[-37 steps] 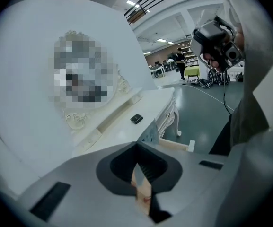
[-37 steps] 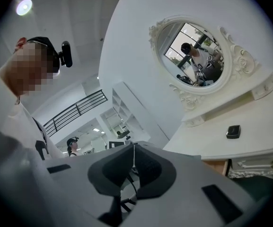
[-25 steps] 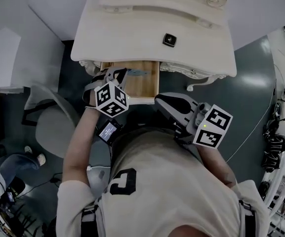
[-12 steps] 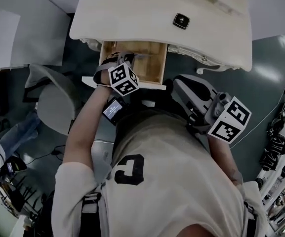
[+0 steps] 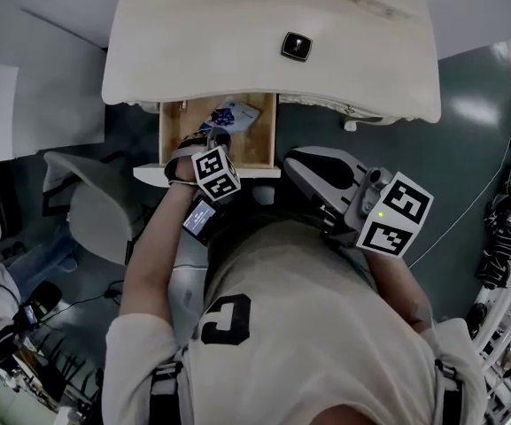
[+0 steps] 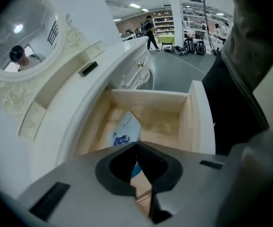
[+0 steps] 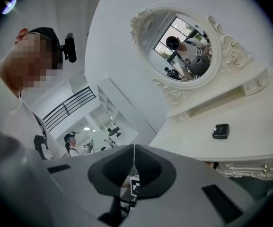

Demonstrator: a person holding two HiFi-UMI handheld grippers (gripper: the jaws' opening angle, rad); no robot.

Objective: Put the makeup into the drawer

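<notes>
Blue-white makeup sachet (image 5: 228, 115): in pale-wood drawer (image 5: 265, 131). Your L gripper (image 6: 137, 146) over it, jaws closed, empty; R gripper (image 7: 133, 148) closed, parked right, clear.

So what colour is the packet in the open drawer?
White with a blue printed pattern. The makeup packet shows best in the left gripper view.

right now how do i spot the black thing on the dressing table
Find the cream dressing table with the oval mirror. On its flat top, beyond the open drawer, lies a small black square case. It is the only dark thing there; the drawer's packet is white and blue.
</notes>
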